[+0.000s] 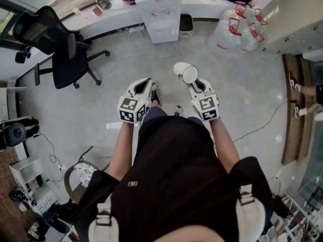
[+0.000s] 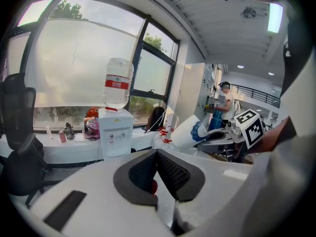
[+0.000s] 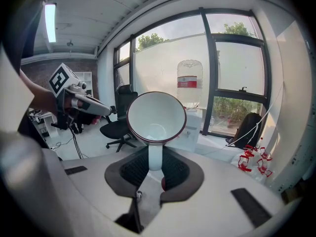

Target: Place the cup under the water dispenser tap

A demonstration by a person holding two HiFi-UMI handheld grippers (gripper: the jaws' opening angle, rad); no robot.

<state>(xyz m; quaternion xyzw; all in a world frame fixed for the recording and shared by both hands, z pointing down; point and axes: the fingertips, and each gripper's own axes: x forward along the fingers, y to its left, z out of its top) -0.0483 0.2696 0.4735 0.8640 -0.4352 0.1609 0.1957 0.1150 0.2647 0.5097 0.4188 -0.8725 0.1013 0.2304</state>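
The right tool (image 3: pixel 154 162) clamps the handle of the white cup (image 3: pixel 156 118), holding it in the air well apart from the water dispenser (image 1: pixel 159 11), while the left tool (image 2: pixel 158 164) is closed and empty.

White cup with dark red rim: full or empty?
Empty: the white cup with a dark red rim is tipped, mouth toward the right gripper view, showing only bare white inside.

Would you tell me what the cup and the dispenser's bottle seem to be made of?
Cup: probably glazed ceramic; glossy white inside, dark red rim, thick handle. Bottle: clear plastic, it seems; see-through wall, red label.
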